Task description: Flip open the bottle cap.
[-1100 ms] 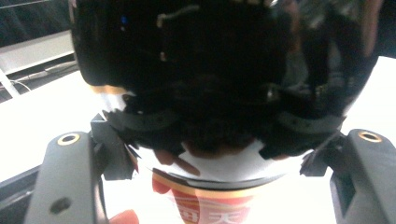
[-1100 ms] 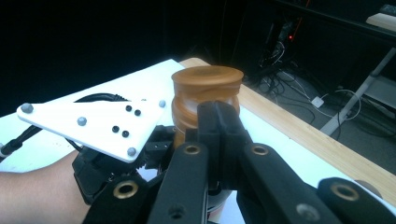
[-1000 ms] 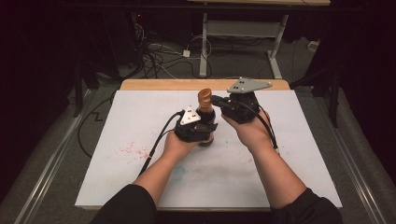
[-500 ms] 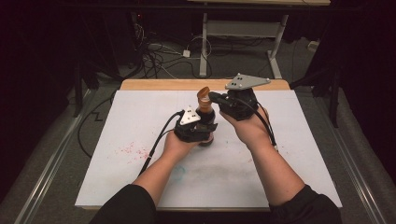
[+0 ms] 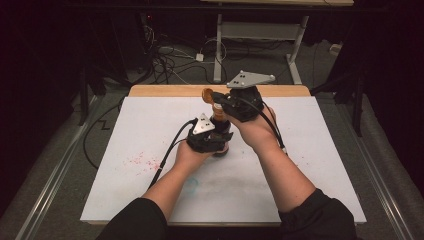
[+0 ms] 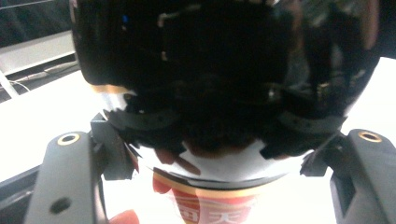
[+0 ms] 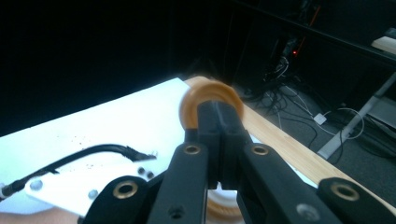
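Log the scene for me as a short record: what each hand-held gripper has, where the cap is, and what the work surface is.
left hand-held gripper: shut on the dark glossy bottle with a red and white label, gripping its body
bottle: stands upright on the table
right hand-held gripper: shut on the tan round cap, jaws pinching its rim
cap position: lifted off the bottle, held tilted above and behind its neck
surface: white table top with a wooden far edge and faint red specks at the left
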